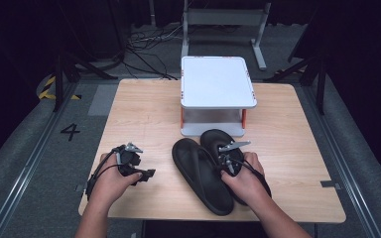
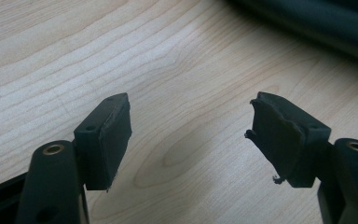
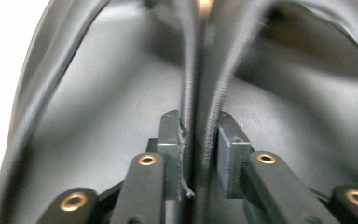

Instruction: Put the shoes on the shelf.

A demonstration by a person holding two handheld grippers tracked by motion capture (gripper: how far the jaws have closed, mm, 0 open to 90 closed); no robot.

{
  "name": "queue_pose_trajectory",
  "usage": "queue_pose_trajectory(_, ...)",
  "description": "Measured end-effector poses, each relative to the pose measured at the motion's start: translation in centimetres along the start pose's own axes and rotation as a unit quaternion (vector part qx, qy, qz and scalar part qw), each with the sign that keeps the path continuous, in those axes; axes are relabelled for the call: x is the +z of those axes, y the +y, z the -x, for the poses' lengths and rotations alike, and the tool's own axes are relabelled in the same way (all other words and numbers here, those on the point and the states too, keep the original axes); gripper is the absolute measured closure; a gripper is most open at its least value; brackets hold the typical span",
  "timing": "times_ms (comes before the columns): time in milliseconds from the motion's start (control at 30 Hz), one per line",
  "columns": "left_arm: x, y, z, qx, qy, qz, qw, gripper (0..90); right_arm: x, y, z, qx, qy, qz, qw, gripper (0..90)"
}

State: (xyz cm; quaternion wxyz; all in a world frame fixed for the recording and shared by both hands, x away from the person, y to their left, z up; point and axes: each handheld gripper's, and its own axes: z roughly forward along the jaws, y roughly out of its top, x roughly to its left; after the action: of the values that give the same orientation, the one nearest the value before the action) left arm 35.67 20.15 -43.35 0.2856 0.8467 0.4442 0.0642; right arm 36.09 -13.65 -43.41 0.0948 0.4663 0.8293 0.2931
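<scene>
My right claw (image 3: 199, 140) pinches the straps (image 3: 200, 93) of a sandal (image 1: 230, 158); my left claw (image 2: 191, 135) gapes wide over bare table (image 2: 74, 56), a stand (image 1: 217, 82) beyond.

Bare table (image 1: 144, 116) left of white stand (image 1: 217, 82)

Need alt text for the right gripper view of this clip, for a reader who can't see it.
Close-up along the right tool: its two black jaws are closed on the two thin black straps of a black flip-flop, which run up between the pads. The flip-flop's smooth dark footbed lies behind, blurred toward the top.
</scene>
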Motion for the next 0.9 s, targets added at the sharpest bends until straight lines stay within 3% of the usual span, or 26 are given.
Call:
queue_pose_trajectory(100, 0.0, 0.1, 0.0, 0.001, -0.001, 0.002, 1.0000, 29.4, -0.2, 0.1, 0.3, -0.005, -0.002, 0.005, 1.0000, 76.2)
queue_pose_trajectory(300, 0.0, 0.2, 0.0, 0.002, -0.001, 0.002, 1.0000, 29.4, -1.3, 0.8, 1.0, 0.010, -0.005, 0.034, 0.9994, 76.3)
queue_pose_trajectory(500, 0.2, 0.3, 0.0, 0.004, -0.005, 0.001, 1.0000, 29.3, -2.6, 2.8, 2.6, 0.050, -0.019, 0.065, 0.9964, 76.2)
queue_pose_trajectory(900, 0.2, 0.6, -0.2, 0.005, -0.008, 0.003, 0.9999, 29.3, -1.9, 6.1, 4.9, 0.090, -0.050, 0.069, 0.9923, 76.2)
